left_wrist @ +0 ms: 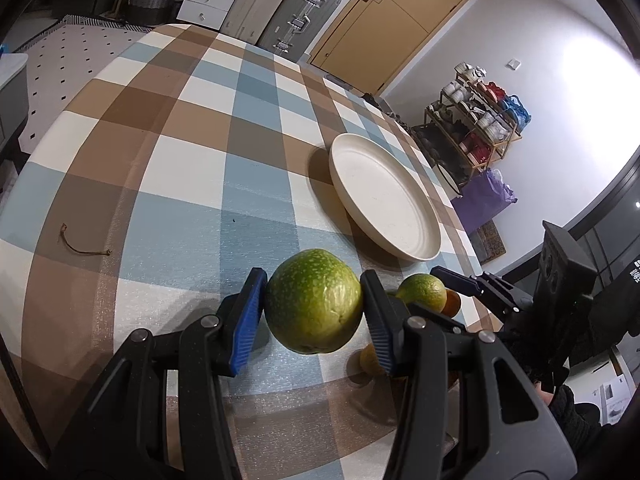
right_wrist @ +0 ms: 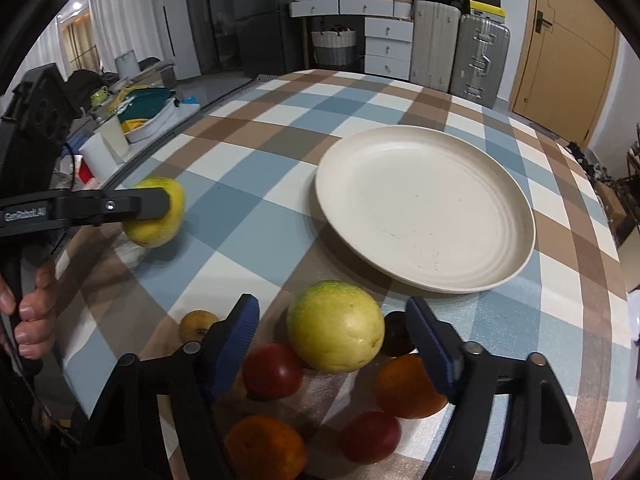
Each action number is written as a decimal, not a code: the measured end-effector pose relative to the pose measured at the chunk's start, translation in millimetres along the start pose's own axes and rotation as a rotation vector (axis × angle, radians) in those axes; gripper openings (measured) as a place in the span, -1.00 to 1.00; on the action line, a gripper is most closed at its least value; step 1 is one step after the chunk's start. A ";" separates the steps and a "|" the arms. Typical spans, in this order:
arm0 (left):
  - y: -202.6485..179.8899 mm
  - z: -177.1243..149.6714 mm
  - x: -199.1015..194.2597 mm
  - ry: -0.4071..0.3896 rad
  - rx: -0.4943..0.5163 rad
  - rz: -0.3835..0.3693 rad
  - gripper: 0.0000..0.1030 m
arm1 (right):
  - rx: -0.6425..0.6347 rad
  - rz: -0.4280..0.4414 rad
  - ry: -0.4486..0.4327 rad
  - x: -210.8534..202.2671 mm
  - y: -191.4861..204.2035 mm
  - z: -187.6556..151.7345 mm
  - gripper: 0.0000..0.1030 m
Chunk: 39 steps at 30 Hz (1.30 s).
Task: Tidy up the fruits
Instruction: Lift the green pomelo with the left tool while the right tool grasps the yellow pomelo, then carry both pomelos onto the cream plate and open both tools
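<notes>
Left gripper (left_wrist: 314,312) clamps a green citrus fruit (left_wrist: 314,300), raised above the checked tablecloth (left_wrist: 192,152), near the empty cream plate (right_wrist: 424,208). Right gripper (right_wrist: 334,344) stands open astride a yellow-green citrus (right_wrist: 336,326), pads clear, amid oranges and red fruit short of the plate.

The surface (right_wrist: 280,152) wears blue, brown and white checks. The plate (right_wrist: 424,208) is cream. A speckled green fruit (left_wrist: 314,300) sits between blue pads (left_wrist: 250,312). The tomatoes (right_wrist: 272,372) are red.
</notes>
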<state>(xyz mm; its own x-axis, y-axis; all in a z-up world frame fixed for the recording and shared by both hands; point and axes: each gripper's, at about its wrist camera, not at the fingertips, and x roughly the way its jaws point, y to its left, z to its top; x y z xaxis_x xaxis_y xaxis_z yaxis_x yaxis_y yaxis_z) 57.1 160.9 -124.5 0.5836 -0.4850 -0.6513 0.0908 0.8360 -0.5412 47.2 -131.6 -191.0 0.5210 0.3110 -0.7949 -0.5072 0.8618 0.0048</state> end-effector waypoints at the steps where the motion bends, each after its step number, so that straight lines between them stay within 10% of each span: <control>1: 0.9 -0.1 0.2 0.001 -0.002 0.000 -0.12 | -0.010 -0.015 0.000 0.3 1.1 0.3 0.30; 11: 0.9 -0.3 1.7 0.002 -0.003 -0.004 -0.12 | -0.138 -0.088 0.011 2.2 22.8 -2.1 -0.02; 39: -40.2 18.7 20.9 0.016 0.066 0.006 -0.12 | 0.214 0.206 -0.248 -46.0 -49.0 1.2 -0.03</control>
<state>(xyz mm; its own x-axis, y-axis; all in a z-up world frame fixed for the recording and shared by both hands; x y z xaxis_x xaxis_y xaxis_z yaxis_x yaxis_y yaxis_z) 80.7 122.0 -106.4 0.5711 -0.4834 -0.6634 0.1405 0.8539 -0.5012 48.9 -187.7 -154.0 0.5867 0.5510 -0.5935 -0.4772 0.8273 0.2964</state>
